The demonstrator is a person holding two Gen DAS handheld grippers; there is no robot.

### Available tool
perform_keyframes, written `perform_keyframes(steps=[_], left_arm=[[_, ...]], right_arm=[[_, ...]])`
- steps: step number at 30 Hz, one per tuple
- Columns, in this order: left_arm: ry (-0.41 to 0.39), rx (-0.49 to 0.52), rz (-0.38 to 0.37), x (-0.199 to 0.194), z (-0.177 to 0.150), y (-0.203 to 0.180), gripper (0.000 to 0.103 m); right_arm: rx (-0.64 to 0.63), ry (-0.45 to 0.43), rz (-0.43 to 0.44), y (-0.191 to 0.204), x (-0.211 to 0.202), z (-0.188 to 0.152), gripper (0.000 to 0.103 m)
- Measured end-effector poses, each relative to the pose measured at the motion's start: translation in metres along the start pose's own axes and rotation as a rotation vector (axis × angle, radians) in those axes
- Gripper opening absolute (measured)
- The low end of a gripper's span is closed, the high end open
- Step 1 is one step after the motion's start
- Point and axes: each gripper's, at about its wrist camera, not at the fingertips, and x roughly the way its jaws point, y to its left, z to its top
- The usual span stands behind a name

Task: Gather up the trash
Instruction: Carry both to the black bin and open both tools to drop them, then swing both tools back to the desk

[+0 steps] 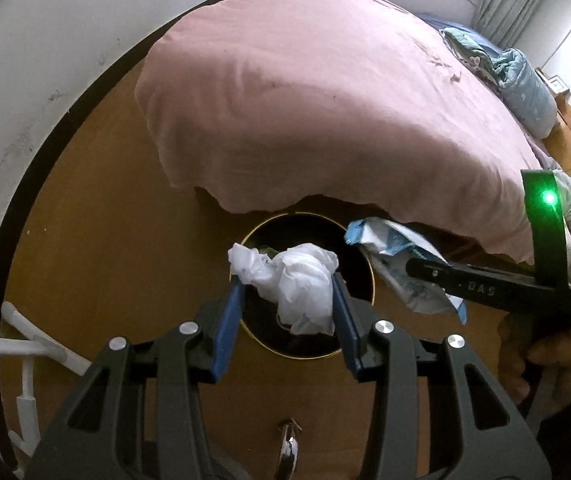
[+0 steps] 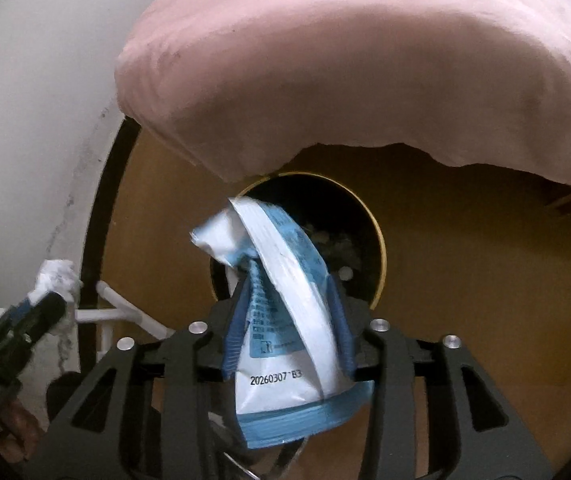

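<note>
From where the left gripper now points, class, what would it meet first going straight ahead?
Probably the open mouth of the round black gold-rimmed bin, beyond the crumpled white plastic bag the left gripper holds; depth is unclear.

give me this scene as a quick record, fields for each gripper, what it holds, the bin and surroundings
left gripper: shut on crumpled white plastic bag, held over the bin
right gripper: shut on blue and white wrapper, also above the bin
bin: round, dark, gold rim, on the wooden floor, some trash inside
bed: pink sheet overhangs just behind the bin
</note>
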Motion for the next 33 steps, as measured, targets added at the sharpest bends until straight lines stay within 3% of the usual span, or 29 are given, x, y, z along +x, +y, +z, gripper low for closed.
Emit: perform_keyframes(steps=[2, 16, 18, 20, 22, 27, 31, 33], left_arm=[[0.005, 0.006, 0.001, 0.003, 0.002, -0.002, 0.044], [0.015, 0.058, -0.046, 0.001, 0.018, -0.028, 0.045], [0.019, 0.070, -0.056, 0.000, 0.021, -0.034, 0.065], [0.003, 0.080, -0.062, -0.007, 0.024, -0.038, 0.077], [-0.011, 0.095, -0.060, -0.017, 0.025, -0.042, 0.079], [-0.052, 0.117, -0.039, -0.056, 0.024, -0.038, 0.088], [-0.152, 0.123, 0.053, -0.129, 0.012, -0.025, 0.096], [-0.213, 0.110, 0.110, -0.177, 0.000, -0.010, 0.096]], right_arm=[[0.006, -0.016, 0.028, -0.002, -0.002, 0.004, 0.057], [0.042, -0.100, 0.037, -0.014, -0.039, 0.017, 0.065], [0.046, -0.119, 0.039, -0.016, -0.051, 0.018, 0.065], [0.044, -0.136, 0.037, -0.016, -0.062, 0.017, 0.065], [0.036, -0.151, 0.033, -0.014, -0.072, 0.016, 0.065], [-0.006, -0.185, 0.021, 0.008, -0.103, 0.014, 0.066], [-0.107, -0.230, 0.022, 0.051, -0.133, 0.008, 0.077], [-0.188, -0.253, 0.052, 0.090, -0.150, 0.002, 0.077]])
